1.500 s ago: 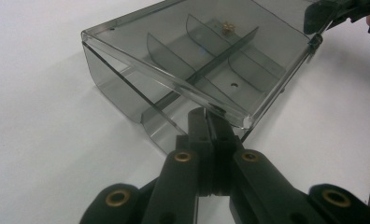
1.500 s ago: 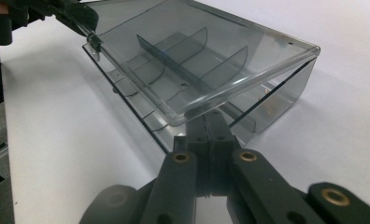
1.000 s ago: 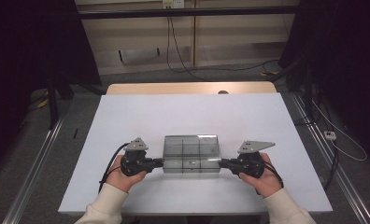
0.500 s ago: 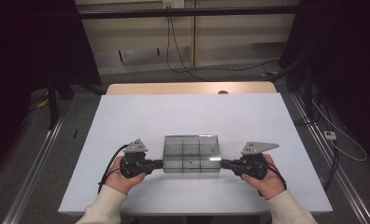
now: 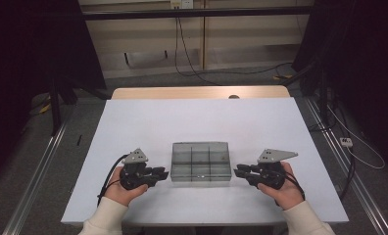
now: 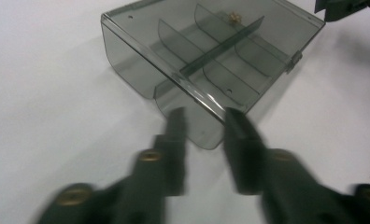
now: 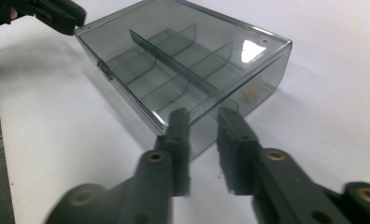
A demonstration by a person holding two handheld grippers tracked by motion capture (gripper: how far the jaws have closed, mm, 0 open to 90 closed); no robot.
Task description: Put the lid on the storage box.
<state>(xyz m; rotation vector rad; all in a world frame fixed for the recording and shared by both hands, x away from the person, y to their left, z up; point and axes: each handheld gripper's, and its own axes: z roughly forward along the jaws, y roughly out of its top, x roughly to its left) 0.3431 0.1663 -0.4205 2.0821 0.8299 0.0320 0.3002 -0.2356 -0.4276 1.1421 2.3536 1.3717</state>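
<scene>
White table (image 5: pixel 182 122): a broad plain top across the centre of the high view, bounded at its far edge by a wooden strip (image 5: pixel 197 92). Smoked clear plastic box (image 5: pixel 201 163): rectangular and lidded, with inner partitions making six compartments, resting flat on the table in the lower middle of the high view, between the two grippers. Left gripper (image 5: pixel 161 173): held in the person's left hand (image 5: pixel 121 188) at lower left of the high view, pointing at the box's left end; in the left gripper view (image 6: pixel 204 122) its jaws have just been opening and stand narrowly parted, tips at the box's near edge, nothing pinched between them. Right gripper (image 5: pixel 238 172): held in the right hand (image 5: pixel 282 188) at lower right, pointing at the box's right end; in the right gripper view (image 7: pixel 202 122) its jaws have likewise just been opening, narrowly apart, tips just short of the box's corner, gripping nothing. Small brass-coloured item (image 6: pixel 233 17): inside a far compartment in the left gripper view, too small to identify.
</scene>
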